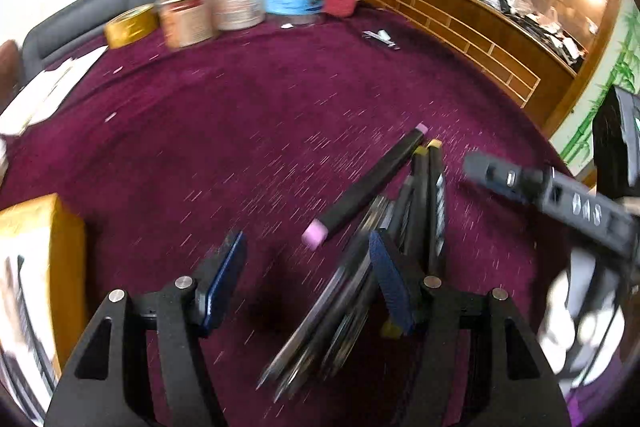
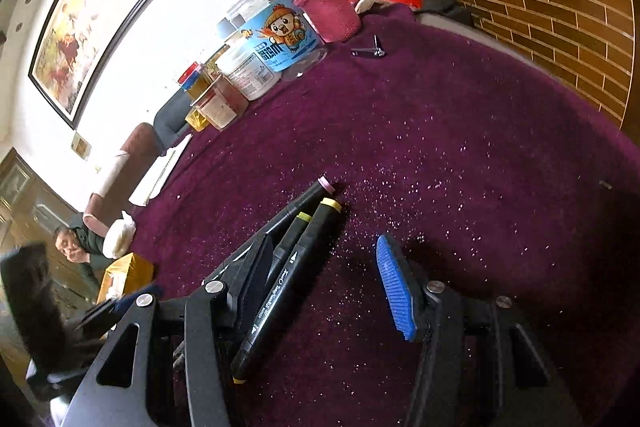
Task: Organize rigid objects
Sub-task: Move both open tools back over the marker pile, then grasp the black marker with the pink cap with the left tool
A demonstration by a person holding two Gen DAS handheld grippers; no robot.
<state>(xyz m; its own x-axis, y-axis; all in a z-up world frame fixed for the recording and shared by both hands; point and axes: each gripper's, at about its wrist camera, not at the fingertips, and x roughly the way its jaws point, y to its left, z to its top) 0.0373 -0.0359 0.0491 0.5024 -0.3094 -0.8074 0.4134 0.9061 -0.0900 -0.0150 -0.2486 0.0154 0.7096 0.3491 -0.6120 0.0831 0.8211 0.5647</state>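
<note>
Several black markers lie in a loose fan on the purple cloth (image 1: 240,131). A pink-capped marker (image 1: 368,187) lies slanted just beyond my left gripper (image 1: 308,267), which is open. Yellow-capped markers (image 1: 434,195) run under its right finger, and more blurred markers (image 1: 320,331) lie between and below the fingers. In the right wrist view my right gripper (image 2: 324,251) is open over the same fan. A yellow-capped marker (image 2: 288,291) lies on the cloth against its left finger, with the blue right pad (image 2: 396,291) well apart. The pink-capped marker (image 2: 312,195) sits beyond. The right gripper (image 1: 560,195) shows at the left view's right edge.
Jars stand at the cloth's far edge: a blue-labelled clear jar (image 2: 272,39), a pink-sleeved bottle (image 2: 324,7), smaller tubs (image 1: 236,3) and a yellow tape roll (image 1: 130,25). A nail clipper (image 2: 370,51) lies near them. A yellow box (image 1: 36,267) sits at left. A person (image 2: 74,247) sits beyond the table.
</note>
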